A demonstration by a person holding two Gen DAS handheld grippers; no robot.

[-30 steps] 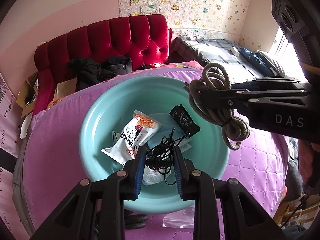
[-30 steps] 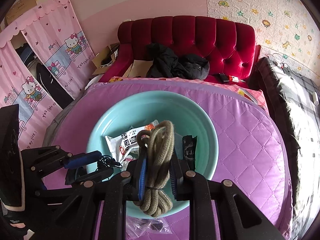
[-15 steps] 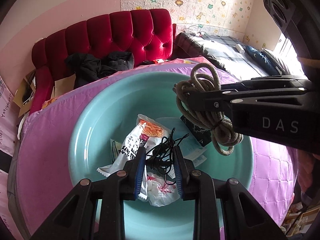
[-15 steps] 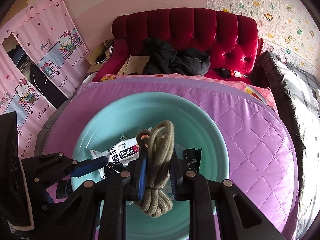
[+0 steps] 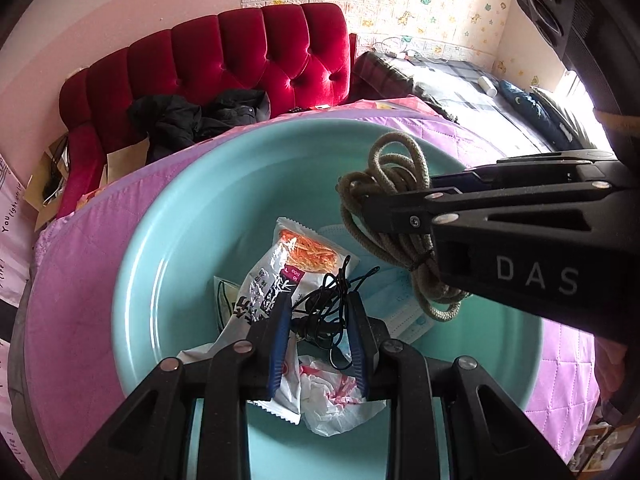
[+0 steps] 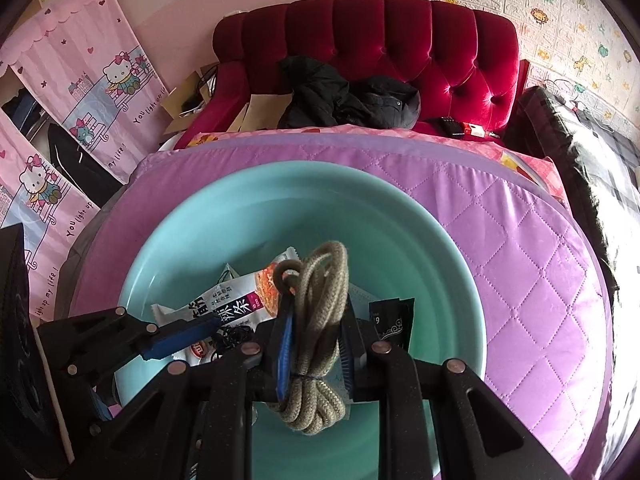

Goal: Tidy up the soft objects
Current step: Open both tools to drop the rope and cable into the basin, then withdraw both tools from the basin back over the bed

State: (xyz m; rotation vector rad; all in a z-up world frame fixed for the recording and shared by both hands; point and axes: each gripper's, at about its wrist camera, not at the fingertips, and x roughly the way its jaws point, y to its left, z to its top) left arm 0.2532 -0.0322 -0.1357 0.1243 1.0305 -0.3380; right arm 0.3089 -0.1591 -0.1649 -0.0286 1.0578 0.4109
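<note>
Left gripper (image 5: 318,312), seen from its own wrist view, pinches a tangle of thin black cable (image 5: 324,308) between its blue-padded fingers, low over the teal basin (image 5: 168,248) that sits on the purple quilted bed (image 5: 72,280). Below the cable lie a snack packet (image 5: 280,272), a crumpled white plastic bag (image 5: 336,396) and a pale blue face mask (image 5: 400,312). Across the upper right, the right gripper (image 5: 360,200) reaches in level from the side, clamped on a bundle of coiled beige rope (image 5: 392,208) hanging above the basin's middle.

From the right wrist view, the right gripper (image 6: 314,344) points down and forward over the basin (image 6: 440,248), its jaws pressed onto the rope (image 6: 316,320), whose loops stand above and droop below the fingers. A black sachet (image 6: 394,320) lies just right of it; the left gripper (image 6: 188,332) enters from the lower left, beside the snack packet (image 6: 236,308).

Both soft items seem poised for dropping in. Next calls for lowering slightly and spreading the jaws, watching that the cable does not snag on a pad.
</note>
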